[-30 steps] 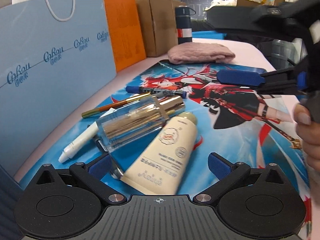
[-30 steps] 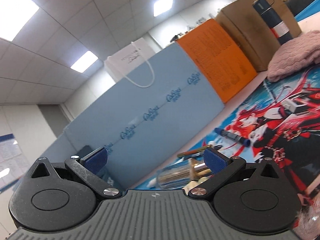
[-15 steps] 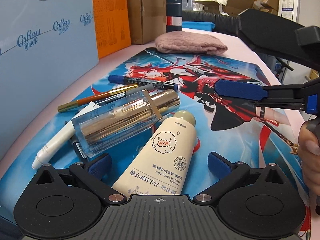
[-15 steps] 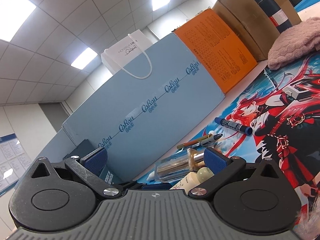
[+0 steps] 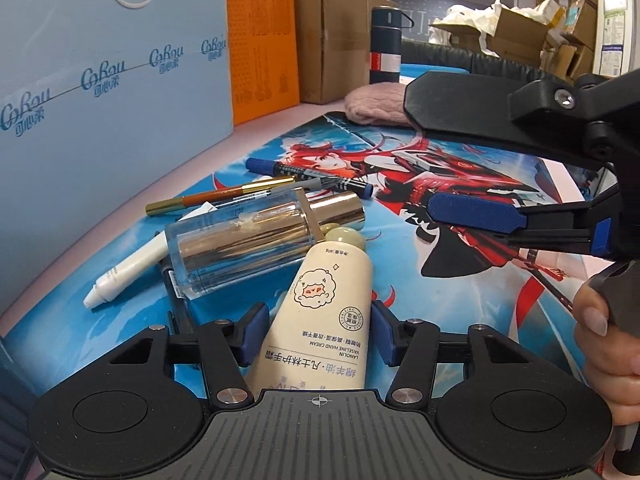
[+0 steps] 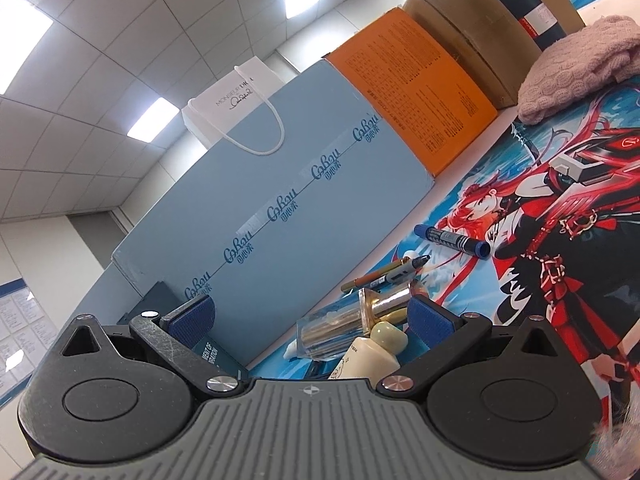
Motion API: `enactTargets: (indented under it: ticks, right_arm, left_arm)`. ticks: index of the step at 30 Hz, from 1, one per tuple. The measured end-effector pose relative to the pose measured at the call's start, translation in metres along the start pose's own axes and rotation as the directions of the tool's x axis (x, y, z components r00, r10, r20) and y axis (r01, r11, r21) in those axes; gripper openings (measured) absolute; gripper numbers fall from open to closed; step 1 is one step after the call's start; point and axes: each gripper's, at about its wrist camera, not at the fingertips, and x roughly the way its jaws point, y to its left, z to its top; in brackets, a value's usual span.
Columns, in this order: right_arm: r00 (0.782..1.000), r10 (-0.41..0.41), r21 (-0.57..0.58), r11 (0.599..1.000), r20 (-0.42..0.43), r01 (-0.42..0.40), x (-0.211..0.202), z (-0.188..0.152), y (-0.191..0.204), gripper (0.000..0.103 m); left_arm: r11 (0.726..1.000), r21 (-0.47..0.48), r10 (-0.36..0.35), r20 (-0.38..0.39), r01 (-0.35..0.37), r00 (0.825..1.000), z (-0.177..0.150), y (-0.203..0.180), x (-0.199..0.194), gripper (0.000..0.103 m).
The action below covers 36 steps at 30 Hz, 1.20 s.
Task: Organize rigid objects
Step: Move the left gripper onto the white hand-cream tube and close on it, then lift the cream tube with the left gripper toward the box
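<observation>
The cream tube [image 5: 328, 312] lies on the printed mat [image 5: 460, 308] between the narrowed fingers of the left gripper [image 5: 316, 334], which grasp it, its cap beside the glass bottle [image 5: 256, 240], while the right gripper [image 6: 310, 322], fingers spread, hovers beyond the tube.

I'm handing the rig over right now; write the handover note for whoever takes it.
Left hand-held gripper: jaws on either side of the hand cream tube, pads close to its sides, contact unclear; not lifted.
Right hand-held gripper: open, empty, in the air beside the pile.
On the anime mat: clear-and-gold bottle lying against the tube's cap, white tube partly under it, orange-gold pen, blue marker.
Done: nothing visibly sorted.
Left: grip and place the tube, then the rest.
</observation>
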Motion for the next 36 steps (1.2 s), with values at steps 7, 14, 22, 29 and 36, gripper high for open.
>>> enactTargets:
  ticks: [7,14,22,29,36]
  right_arm:
    - [0.998,0.03,0.011,1.0,-0.049,-0.029,0.003,-0.001,0.0,0.103]
    - [0.987,0.061,0.059,0.997,-0.147,-0.053,0.005,-0.006,0.006,0.103]
    - [0.947,0.161,0.054,0.987,-0.277,-0.152,0.014,-0.023,0.041,0.103]
    - [0.921,0.199,0.057,0.98,-0.335,-0.191,0.035,-0.033,0.074,0.101]
    - [0.923,0.205,0.0,0.976,-0.325,-0.217,0.047,-0.032,0.114,0.077]
  left_arm:
    - [0.997,-0.075,-0.025,0.021,0.026,0.999,-0.009,-0.001,-0.016,0.045]
    - [0.985,-0.156,-0.063,0.069,0.073,0.996,-0.026,0.009,-0.047,0.045]
    - [0.969,-0.213,-0.091,0.165,0.125,0.982,-0.038,0.027,-0.083,0.045]
    - [0.963,-0.222,-0.095,0.253,0.153,0.963,-0.043,0.035,-0.111,0.045]
    - [0.956,-0.261,-0.034,0.348,0.132,0.937,-0.048,0.058,-0.148,0.045]
